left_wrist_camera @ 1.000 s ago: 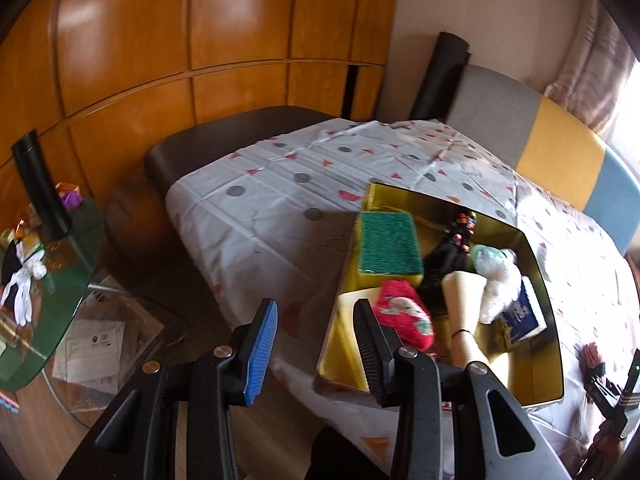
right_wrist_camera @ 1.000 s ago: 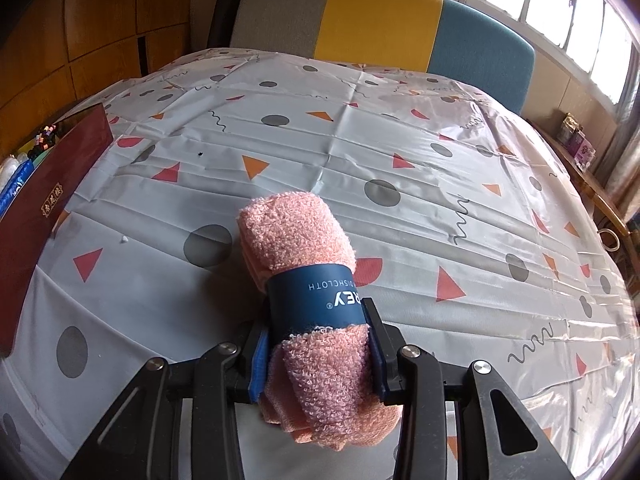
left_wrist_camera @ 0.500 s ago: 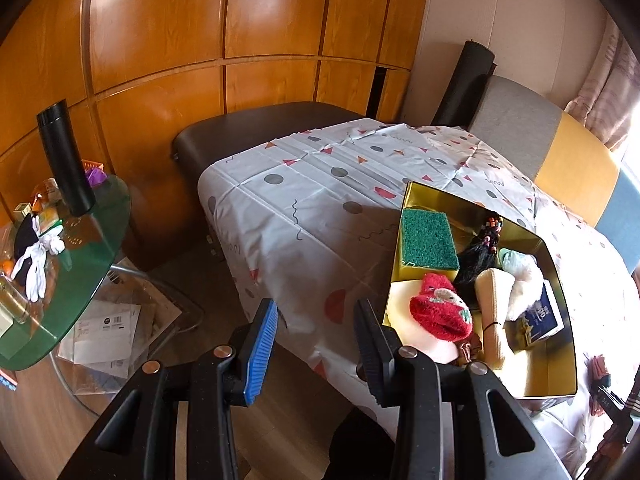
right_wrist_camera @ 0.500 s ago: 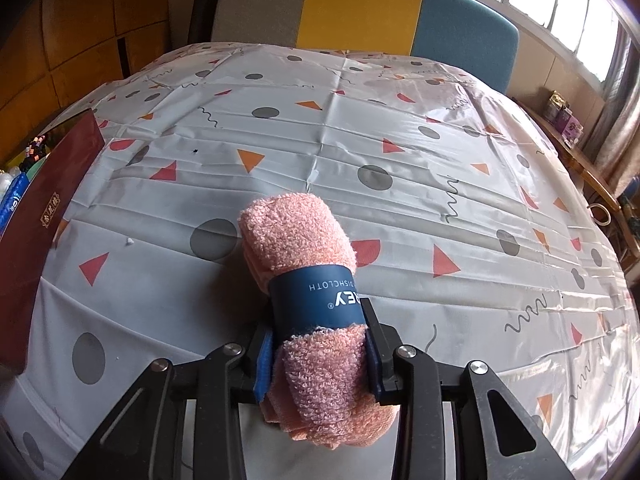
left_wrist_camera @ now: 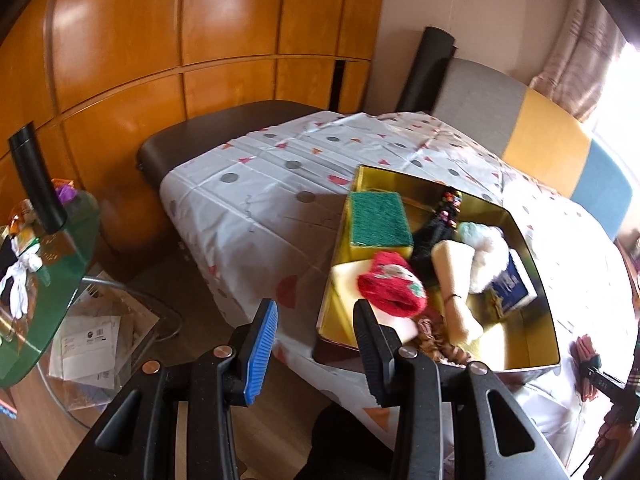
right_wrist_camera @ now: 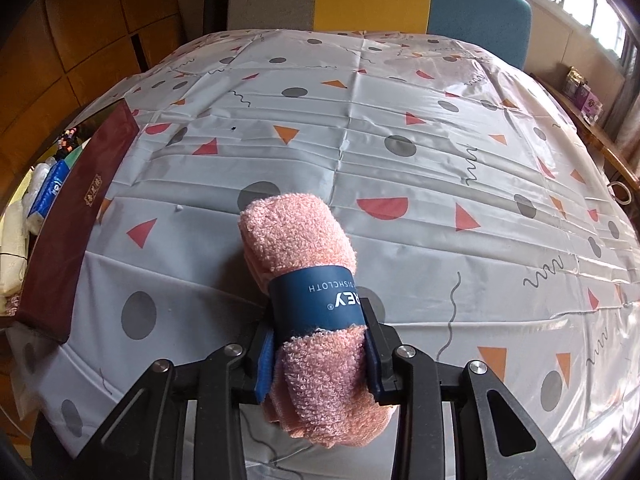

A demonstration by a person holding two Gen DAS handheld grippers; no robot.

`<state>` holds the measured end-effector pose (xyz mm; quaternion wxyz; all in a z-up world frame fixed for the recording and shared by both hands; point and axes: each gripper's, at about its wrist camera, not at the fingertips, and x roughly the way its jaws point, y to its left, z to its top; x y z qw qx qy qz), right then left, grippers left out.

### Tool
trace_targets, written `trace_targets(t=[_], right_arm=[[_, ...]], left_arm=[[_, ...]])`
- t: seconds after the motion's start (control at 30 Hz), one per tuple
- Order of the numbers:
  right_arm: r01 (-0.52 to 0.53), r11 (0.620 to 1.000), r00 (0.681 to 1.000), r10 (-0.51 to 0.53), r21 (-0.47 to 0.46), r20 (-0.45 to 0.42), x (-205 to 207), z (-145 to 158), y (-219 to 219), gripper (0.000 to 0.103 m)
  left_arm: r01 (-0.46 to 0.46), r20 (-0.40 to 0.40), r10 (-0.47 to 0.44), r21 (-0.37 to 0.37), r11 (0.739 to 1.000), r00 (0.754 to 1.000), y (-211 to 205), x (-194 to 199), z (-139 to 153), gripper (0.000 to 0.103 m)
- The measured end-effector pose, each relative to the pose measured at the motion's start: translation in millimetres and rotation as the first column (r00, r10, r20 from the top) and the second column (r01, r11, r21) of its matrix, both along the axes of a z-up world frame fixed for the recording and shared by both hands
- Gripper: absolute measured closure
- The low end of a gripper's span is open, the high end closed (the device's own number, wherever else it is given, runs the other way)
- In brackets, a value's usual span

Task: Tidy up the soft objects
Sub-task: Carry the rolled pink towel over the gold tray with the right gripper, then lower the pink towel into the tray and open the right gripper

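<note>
Dishcloth (right_wrist_camera: 308,304), pink roll with blue band, clamped in right claw (right_wrist_camera: 320,354) above desk (right_wrist_camera: 400,184). Left claw (left_wrist_camera: 316,344) part-open, holding nothing. Step: carry. Next likely: swing toward 9 o'clock, drop into gold box (left_wrist_camera: 536,280).

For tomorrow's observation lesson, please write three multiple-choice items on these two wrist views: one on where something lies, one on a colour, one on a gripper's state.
1. Where does the green-topped sponge lie?
A. in the gold box
B. on the glass side table
C. on the floor

2. What colour is the paper band around the rolled dishcloth?
A. red
B. dark blue
C. yellow

3. What is between the fingers of the left gripper?
A. the red sock
B. the dishcloth
C. nothing

Key: 1 A, it rests at the box's far corner. 2 B, the band is navy with pale print. 3 C, the gap shows only tablecloth and floor; the right gripper holds the dishcloth.
</note>
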<state>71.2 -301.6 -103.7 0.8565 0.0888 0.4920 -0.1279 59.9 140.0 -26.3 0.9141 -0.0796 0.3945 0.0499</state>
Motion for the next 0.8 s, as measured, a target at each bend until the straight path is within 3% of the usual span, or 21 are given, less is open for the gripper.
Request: trace_targets(t=[0.33,0.57,0.8], right_arm=[[-0.147,0.987,0.981,0.136,0.071,0.136,-3.5,43.3,64.9,0.067],[-0.319,0.944,0.924,0.289,0.087,0.251,14.4,87.5,128.4,0.067],[-0.470,0.877,0.864,0.435,0.098,0.254,38.1,94.0,193.5,0.067]], left_arm=[[0.035,-0.035,-0.035,0.003,0.999,0.999,-12.9,4.9,-11.2,0.064],[0.042,-0.016,-0.042,0.004,0.999,0.999,-13.8,5.9,-5.2,0.064],[0.059,-0.007,-0.059,-0.004,0.998,0.998,-16.5,8.2,-0.5,0.064]])
